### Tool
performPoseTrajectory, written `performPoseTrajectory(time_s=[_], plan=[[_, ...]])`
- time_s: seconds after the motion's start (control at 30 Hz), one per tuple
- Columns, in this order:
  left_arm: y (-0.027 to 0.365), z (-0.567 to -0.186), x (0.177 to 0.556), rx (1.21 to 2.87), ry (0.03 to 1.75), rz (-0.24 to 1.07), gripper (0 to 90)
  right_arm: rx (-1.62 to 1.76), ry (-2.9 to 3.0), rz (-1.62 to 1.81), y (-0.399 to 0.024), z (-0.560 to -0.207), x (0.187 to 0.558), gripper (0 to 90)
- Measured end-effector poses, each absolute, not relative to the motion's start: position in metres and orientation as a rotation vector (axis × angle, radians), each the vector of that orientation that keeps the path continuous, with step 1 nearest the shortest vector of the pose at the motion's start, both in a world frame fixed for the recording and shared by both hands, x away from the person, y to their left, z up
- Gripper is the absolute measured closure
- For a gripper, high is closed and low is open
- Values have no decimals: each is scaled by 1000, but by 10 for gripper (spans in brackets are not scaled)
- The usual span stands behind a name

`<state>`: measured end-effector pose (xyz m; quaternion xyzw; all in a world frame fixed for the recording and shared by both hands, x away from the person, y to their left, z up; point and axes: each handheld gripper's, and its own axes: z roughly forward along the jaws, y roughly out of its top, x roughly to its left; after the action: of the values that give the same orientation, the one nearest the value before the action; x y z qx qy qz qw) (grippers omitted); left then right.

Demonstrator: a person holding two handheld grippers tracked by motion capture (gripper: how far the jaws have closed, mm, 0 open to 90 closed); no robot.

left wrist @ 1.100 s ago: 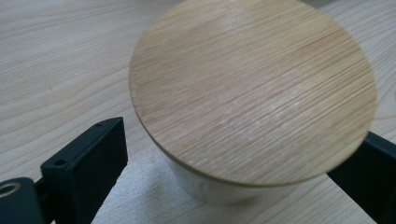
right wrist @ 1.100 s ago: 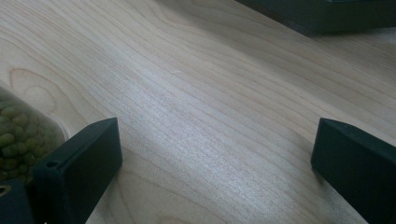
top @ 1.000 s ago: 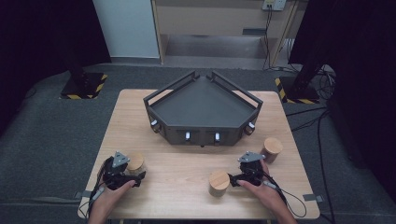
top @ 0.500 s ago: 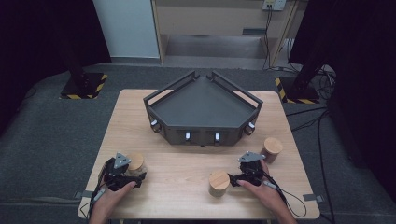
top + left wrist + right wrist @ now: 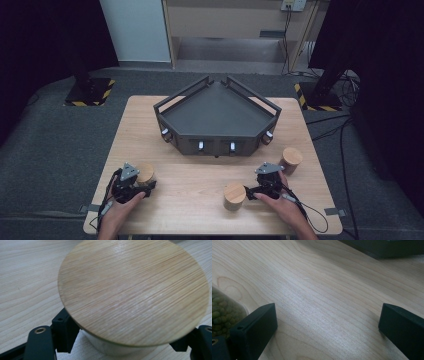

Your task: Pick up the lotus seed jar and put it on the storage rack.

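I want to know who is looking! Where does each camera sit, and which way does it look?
High view: sits above the person's side, looking forward and down on the table; both forearms, left gripper and right gripper show.
Left gripper view: rides the left gripper, looking along its jaws, shut on the wooden-lidded jar.
Right gripper view: rides the right gripper, looking over bare wood between open jaws toward the dark tray.
Shared: high and left gripper views both show that jar.

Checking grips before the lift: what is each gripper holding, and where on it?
The left gripper has just closed on the wood-lidded jar, fingers on its body just under the lid. The right gripper is open, holding nothing.
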<state>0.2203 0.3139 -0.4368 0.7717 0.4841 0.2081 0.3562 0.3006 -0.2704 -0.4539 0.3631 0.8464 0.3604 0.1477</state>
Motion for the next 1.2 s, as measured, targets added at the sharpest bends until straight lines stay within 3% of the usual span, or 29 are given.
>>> performPoseTrajectory(time_s=[0.43, 1.2], plan=[[310, -432, 213, 1992, 1228, 592, 248, 1045, 2435, 1037, -270, -454, 301, 22], [315, -422, 218, 2058, 1107, 578, 248, 1044, 2435, 1037, -270, -454, 301, 22]])
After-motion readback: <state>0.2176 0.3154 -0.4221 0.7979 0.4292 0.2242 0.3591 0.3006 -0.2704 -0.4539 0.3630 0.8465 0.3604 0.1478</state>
